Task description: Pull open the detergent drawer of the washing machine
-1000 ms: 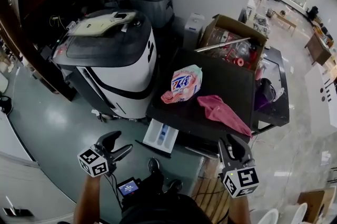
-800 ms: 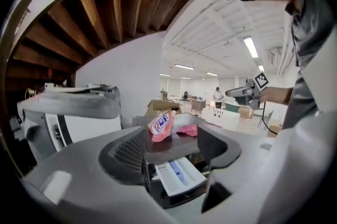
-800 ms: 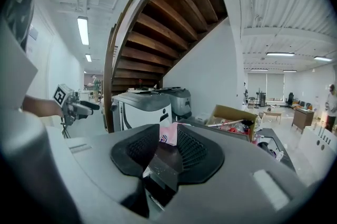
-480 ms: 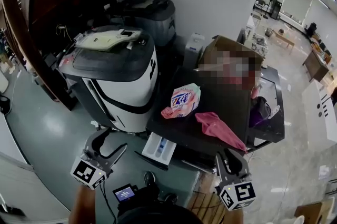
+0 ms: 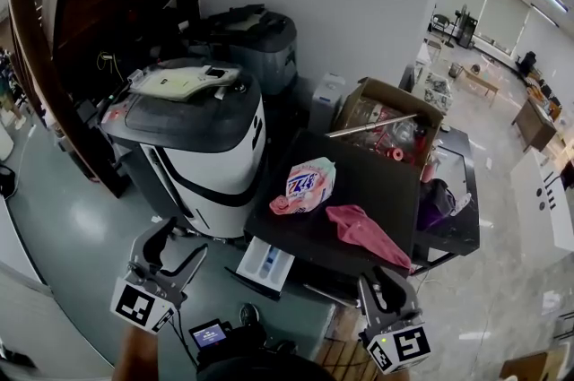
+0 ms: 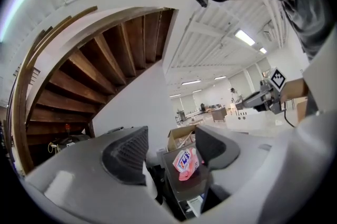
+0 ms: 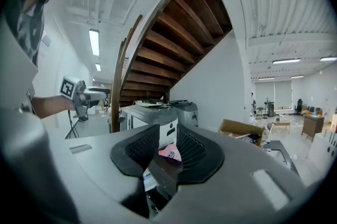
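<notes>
A person stands facing the washing machine (image 5: 377, 182), a two-jaw claw in each hand, with the detergent drawer (image 5: 265, 264) between the two claws and ahead of them. The white drawer already juts from the upper left of the machine's dark front. Its long axis runs out from the cabinet toward the person, slanting to the lower left of the head view.

The left gripper (image 5: 186, 238) is the nearer of the two. It hangs just to the left of the drawer's outer end and well clear of it. Its jaws have just been closing but stand released, a wide gap between them and nothing in it. Through that gap its own view shows only the pink detergent pouch (image 5: 305, 185) on the machine's lid, far off. The pale patch low in that view is probably the drawer, which would put it below the line the jaws point along.

The right gripper (image 5: 378, 279) waits near the machine's front right corner, farther from the drawer. Its jaws are narrowly parted and empty. A pink cloth (image 5: 359, 231) lies on the lid just beyond it.

By the look of it the drawer is largely out already. Any further pull would run along its long axis toward the person, and the left claw would first have to drop and swing right to meet the front lip.
</notes>
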A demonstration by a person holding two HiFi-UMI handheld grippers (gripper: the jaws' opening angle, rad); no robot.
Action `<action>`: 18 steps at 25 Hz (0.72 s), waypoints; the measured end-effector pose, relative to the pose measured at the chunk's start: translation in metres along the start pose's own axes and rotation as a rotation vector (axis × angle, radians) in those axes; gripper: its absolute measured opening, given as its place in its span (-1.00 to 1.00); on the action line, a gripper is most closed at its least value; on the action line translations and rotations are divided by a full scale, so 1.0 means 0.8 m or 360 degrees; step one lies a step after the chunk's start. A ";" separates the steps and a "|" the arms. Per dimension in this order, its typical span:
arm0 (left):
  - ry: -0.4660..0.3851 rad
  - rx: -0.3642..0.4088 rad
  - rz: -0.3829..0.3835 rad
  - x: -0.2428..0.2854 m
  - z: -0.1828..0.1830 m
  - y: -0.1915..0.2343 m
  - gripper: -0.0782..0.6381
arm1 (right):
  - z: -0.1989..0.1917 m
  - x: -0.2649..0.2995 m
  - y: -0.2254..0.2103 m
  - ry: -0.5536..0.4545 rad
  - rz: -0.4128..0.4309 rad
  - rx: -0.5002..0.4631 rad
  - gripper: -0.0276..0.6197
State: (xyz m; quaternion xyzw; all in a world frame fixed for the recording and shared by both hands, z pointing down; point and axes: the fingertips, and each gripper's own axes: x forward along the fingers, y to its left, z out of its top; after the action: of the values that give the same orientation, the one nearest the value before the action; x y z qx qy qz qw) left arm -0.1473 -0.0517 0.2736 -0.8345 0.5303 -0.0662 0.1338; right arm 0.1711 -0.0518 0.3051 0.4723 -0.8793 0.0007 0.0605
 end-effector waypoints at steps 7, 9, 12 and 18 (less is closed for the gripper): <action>-0.0004 -0.0013 -0.0042 0.010 0.009 -0.018 0.14 | -0.001 -0.009 -0.005 0.0028 -0.0005 -0.0035 -0.60; -0.0001 -0.0018 -0.0048 0.011 0.008 -0.022 0.14 | -0.002 -0.012 -0.008 0.0029 -0.0011 -0.0032 -0.60; -0.0014 0.0007 -0.0052 0.013 0.007 -0.024 0.14 | -0.004 -0.016 -0.013 0.0038 -0.0019 -0.0031 -0.60; 0.0018 -0.0025 -0.0069 0.020 0.000 -0.031 0.14 | -0.011 -0.017 -0.022 0.0062 -0.0031 -0.0018 -0.60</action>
State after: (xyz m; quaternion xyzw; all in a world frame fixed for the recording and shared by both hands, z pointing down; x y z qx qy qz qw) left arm -0.1191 -0.0558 0.2802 -0.8465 0.5133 -0.0697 0.1226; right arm 0.1940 -0.0497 0.3116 0.4804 -0.8734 0.0044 0.0801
